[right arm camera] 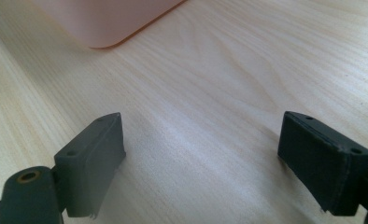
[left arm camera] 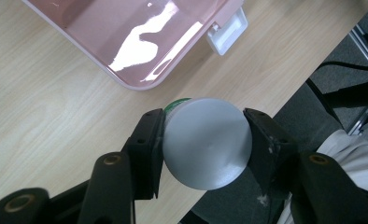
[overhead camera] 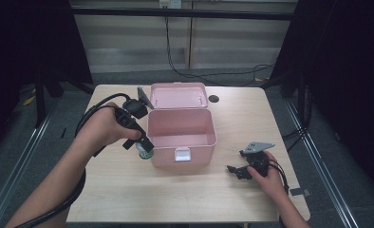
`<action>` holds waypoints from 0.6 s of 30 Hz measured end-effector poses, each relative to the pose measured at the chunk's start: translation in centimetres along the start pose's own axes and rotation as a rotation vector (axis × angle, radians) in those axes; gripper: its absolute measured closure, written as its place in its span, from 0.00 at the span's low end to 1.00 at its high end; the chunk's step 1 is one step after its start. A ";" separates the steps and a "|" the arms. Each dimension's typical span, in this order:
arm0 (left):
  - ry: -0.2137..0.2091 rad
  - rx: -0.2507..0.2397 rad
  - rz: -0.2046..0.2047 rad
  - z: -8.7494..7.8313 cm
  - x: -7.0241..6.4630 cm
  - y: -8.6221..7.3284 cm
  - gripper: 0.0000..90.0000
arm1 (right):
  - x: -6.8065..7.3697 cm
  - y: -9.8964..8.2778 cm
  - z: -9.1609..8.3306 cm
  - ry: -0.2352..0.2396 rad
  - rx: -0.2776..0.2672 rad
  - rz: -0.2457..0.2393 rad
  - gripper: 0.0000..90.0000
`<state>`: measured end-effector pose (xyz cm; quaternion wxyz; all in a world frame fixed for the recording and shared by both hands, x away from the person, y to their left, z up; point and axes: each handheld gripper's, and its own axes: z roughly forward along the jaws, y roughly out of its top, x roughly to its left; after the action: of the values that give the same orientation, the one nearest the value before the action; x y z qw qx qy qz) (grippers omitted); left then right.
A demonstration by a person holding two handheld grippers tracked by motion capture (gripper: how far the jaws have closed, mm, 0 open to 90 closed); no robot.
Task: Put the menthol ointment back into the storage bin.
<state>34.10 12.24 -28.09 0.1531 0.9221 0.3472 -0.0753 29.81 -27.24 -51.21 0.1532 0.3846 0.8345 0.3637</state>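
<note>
1. Nearest me, R side of table [overhead camera: 128, 199]: my right gripper [overhead camera: 238, 172] rests low on the bare wood, jaws wide apart, nothing btwn them. The right gripper view has only wood grain ahead, w/ a corner of the pink box [right arm camera: 107, 23] further off.
2. L side, mid-table: my left gripper [left arm camera: 203, 140] is clamped on a grey-lidded jar [left arm camera: 206, 142], one jaw either side of the round lid; a green rim peeks out under it. Jar axis upright, I look straight down on the lid.
3. Key relation: jar [overhead camera: 143, 151] sits just beside the box's front-left corner, outside it. Box opening lies up & to the R of the jar. Left hand far nearer than right.
4. Box [overhead camera: 181, 137]: open, looks empty, white latch [overhead camera: 182, 154] on front wall. My guess: jar must clear the rim before going in.
5. Farthest: lid [overhead camera: 179, 96] hinged back, standing open behind; no block over the opening.
</note>
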 end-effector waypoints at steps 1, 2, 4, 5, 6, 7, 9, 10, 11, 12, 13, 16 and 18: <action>-0.001 -0.003 -0.002 -0.1 0.0 0.1 0.56 | 0.0 0.0 0.0 0.000 0.000 0.000 0.15; 0.001 -0.001 0.000 -0.2 0.1 0.2 0.56 | 0.0 0.0 0.0 0.000 0.000 0.000 0.15; 0.003 -0.010 -0.005 -0.3 0.1 0.4 0.56 | 0.0 0.0 0.0 0.000 0.000 0.000 0.15; 0.008 -0.009 -0.002 -0.5 0.1 0.6 0.56 | 0.0 0.0 0.0 0.000 0.000 0.000 0.15; 0.009 -0.010 -0.004 -0.5 0.1 0.7 0.56 | 0.0 0.0 0.0 0.000 0.000 0.000 0.15; 0.013 -0.018 -0.005 -0.6 0.1 0.9 0.56 | 0.0 0.0 0.0 0.000 0.000 0.000 0.15; 0.015 -0.017 -0.001 -0.7 0.1 1.1 0.56 | 0.0 0.0 0.0 0.001 0.002 0.000 0.15; 0.019 -0.018 -0.002 -0.7 0.1 1.2 0.56 | 0.0 0.0 0.0 0.001 0.002 0.000 0.15; 0.021 -0.019 -0.003 -0.7 0.2 1.4 0.56 | 0.0 0.0 0.0 0.000 0.002 0.000 0.15; 0.016 -0.021 -0.002 -0.7 0.2 1.5 0.56 | 0.0 0.0 0.0 0.000 0.002 -0.001 0.15; 0.017 -0.023 -0.007 -0.8 0.3 1.6 0.56 | 0.0 0.0 0.0 0.000 0.002 0.000 0.15; 0.019 -0.028 -0.012 -0.8 0.5 2.0 0.56 | 0.0 0.0 0.0 0.000 0.002 -0.001 0.15; 0.025 -0.027 -0.020 -0.9 0.6 2.2 0.56 | 0.0 0.0 0.0 0.000 0.002 0.000 0.15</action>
<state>36.05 11.36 -26.88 0.1602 0.9174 0.3592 -0.0607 29.81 -27.25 -51.20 0.1527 0.3845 0.8350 0.3629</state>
